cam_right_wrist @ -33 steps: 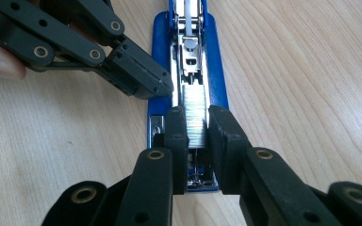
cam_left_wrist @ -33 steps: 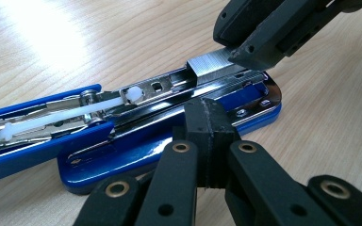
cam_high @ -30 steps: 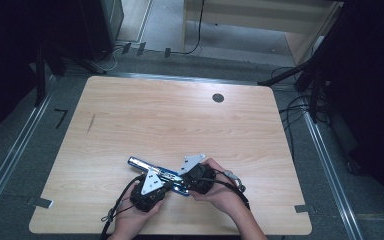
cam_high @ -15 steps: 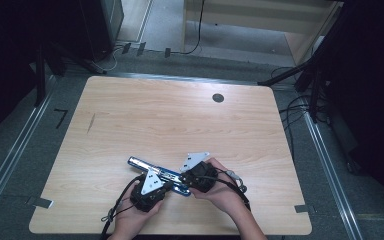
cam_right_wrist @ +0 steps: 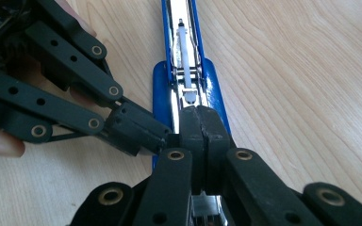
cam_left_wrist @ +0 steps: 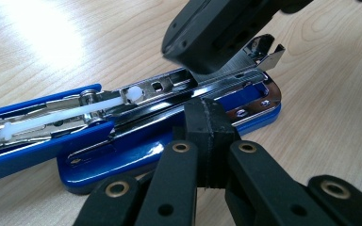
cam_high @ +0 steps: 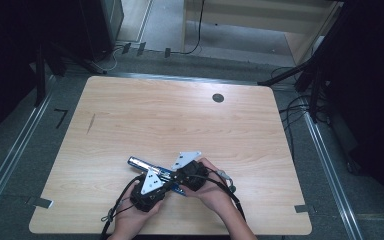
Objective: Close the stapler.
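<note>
Your right gripper [cam_right_wrist: 199, 123] has just been closing, and its black jaws now meet over the chrome staple channel of the blue stapler [cam_right_wrist: 187, 70], pressing down on the metal rather than pinching it from the sides. Your left gripper [cam_left_wrist: 207, 117], jaws together too, bears on the rail at the stapler's front end, beside the blue base. The stapler lies flat and swung open near the front edge of the light wood-grain table [cam_high: 230, 125], between your two hands, its top arm stretched away toward the left in the high view. Whether either pair of pads truly clamps anything cannot be told; they look closed on themselves and pushing. The work seems about midway: the stapler is already opened out, the white plastic pusher [cam_right_wrist: 185, 47] and its spring rod lie exposed in the glossy channel, and the shutting up is left to do. Enamel is smooth and shiny, the jaws matte with brass rivets.
</note>
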